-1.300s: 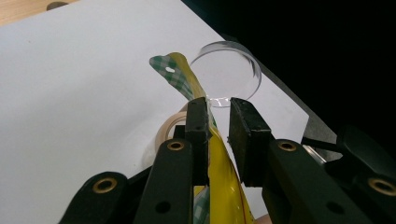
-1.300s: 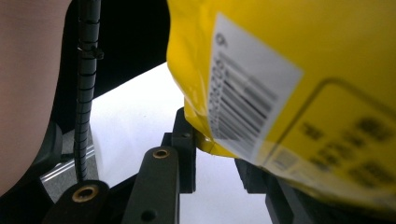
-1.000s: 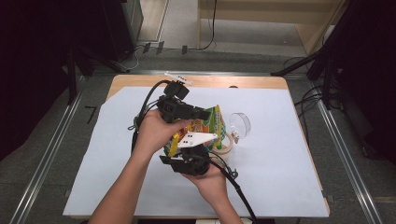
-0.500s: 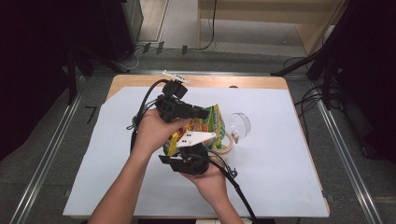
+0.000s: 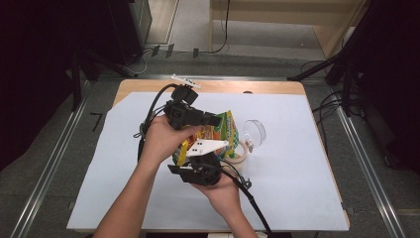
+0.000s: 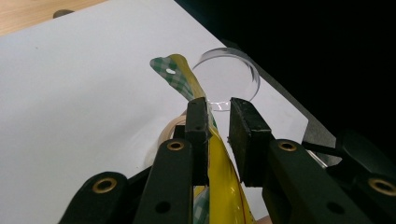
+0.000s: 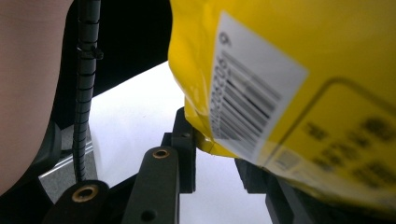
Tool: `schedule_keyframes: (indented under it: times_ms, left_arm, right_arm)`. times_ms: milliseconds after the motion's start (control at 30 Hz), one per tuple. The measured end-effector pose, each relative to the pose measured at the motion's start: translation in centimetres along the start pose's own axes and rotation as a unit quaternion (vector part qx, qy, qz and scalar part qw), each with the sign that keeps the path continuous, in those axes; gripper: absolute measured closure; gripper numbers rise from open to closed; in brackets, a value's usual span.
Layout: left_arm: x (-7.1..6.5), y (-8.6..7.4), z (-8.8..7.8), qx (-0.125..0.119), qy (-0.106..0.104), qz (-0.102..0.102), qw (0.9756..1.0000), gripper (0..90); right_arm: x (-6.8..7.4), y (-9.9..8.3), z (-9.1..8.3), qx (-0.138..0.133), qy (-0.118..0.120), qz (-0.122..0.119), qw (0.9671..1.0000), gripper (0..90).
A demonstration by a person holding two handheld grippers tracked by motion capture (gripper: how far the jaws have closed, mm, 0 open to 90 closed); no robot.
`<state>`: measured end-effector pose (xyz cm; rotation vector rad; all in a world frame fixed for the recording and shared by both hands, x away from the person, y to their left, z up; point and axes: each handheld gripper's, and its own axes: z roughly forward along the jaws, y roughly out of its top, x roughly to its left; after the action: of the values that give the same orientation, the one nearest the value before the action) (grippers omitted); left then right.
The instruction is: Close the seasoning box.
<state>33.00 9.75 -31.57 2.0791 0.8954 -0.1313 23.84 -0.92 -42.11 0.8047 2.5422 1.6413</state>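
Observation:
A yellow snack bag (image 5: 225,130) with a green checked top hangs above the white sheet, held between both grippers. My left gripper (image 5: 217,120) comes in from the left. In the left gripper view its jaws (image 6: 217,121) pinch the bag (image 6: 224,186) at its sealed edge, and the checked tip sticks out beyond them. My right gripper (image 5: 198,156), with a pale three-cornered plate on top, grips from below. In the right gripper view the bag (image 7: 289,70) with its barcode label sits between the jaws (image 7: 219,154) and hides the right one.
A clear round dish (image 5: 254,133) lies on the white sheet (image 5: 297,188) just right of the bag, and a tan ring (image 5: 239,156) lies beside it. Both show past the jaws: dish (image 6: 229,79), ring (image 6: 169,128). Black cables trail from each gripper. Wooden table edge (image 5: 247,87) at the back.

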Motion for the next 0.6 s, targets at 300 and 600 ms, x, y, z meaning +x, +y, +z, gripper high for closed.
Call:
schedule_keyframes:
  times_ms: [300, 600]
  left_arm:
    - [-0.20, -0.01, 0.35, 0.005, 0.002, 0.002, 1.0000, 77.7]
    - [-0.39, 0.01, 0.52, 0.008, 0.004, 0.008, 0.9999, 77.6]
  right_arm:
    - [-0.12, -0.42, 0.14, -0.007, 0.001, 0.007, 0.9999, 72.5]
    - [-0.12, -0.66, 0.09, -0.013, -0.001, 0.009, 0.9999, 72.5]
